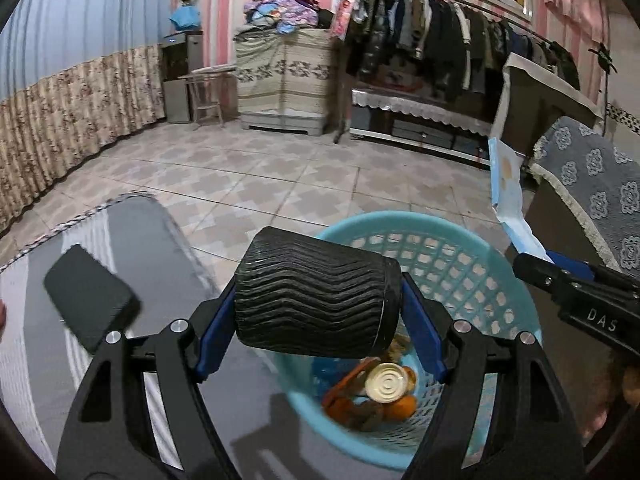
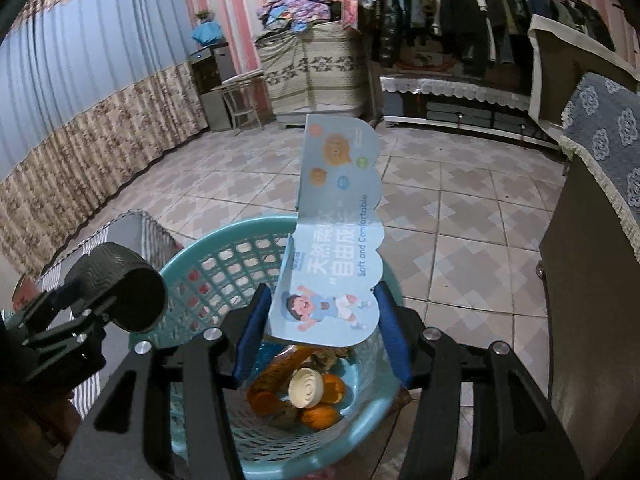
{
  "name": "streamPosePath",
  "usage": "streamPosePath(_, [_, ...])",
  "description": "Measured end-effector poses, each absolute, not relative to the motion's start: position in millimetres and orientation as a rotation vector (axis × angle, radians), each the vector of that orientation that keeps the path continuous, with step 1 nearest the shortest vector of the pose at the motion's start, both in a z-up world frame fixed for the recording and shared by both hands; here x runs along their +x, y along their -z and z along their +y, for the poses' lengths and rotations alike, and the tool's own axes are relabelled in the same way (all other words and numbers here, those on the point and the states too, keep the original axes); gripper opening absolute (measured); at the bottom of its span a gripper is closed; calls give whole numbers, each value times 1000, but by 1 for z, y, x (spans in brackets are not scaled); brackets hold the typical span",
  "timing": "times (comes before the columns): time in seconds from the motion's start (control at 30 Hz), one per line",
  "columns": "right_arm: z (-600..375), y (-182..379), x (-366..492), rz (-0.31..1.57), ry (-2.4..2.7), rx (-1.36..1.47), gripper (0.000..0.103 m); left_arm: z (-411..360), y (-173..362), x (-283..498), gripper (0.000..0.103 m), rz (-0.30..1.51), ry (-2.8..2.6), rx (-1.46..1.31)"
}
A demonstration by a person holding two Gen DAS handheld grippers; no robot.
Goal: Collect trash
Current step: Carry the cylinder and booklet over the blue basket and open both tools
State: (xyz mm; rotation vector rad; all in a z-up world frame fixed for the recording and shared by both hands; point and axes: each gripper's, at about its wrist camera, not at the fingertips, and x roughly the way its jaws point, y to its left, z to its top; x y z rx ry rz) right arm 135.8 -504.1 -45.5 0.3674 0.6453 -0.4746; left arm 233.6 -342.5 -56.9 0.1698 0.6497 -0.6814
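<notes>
A black ribbed cup (image 1: 316, 292) is held sideways between the blue pads of the left tongs (image 1: 320, 320), the jaws standing wide around it and pressed on its 2 ends. In the left wrist view the cup hangs over the near rim of a light blue plastic basket (image 1: 460, 248), which stands on the tiled floor (image 1: 240, 176). In the basket, at 6 o'clock from the cup, a round metal can (image 1: 386, 387) is seen end-on among orange peels (image 1: 404, 406).

A folded light blue printed card (image 2: 336, 240) is gripped at its lower end by the right tongs (image 2: 322, 320), the jaws partly closed on it. The card stands upright above the basket (image 2: 224, 264), its free end pointing to 12 o'clock. In the right wrist view the left tongs with the cup (image 2: 120, 292) are seen at 9 o'clock from the card, just beside the basket's rim.

A glossy dark counter (image 1: 132, 240) with a patterned border lies at 9 o'clock from the basket, and a black phone (image 1: 90, 296) rests flat on it. A rail of dark clothes (image 1: 440, 36) is seen at 1 o'clock against the striped wall.
</notes>
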Motion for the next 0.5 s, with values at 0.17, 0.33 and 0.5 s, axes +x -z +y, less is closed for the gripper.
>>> streamPosePath(0.17, [-507, 46, 134, 641, 476, 383, 53, -354, 52, 232, 90, 634, 698, 183])
streamPosePath(0.33, [-499, 48, 138, 653, 465, 369, 53, -335, 40, 236, 95, 607, 642, 167])
streamPosePath(0.5, [-489, 47, 145, 665, 443, 342, 53, -296, 28, 240, 97, 578, 553, 143])
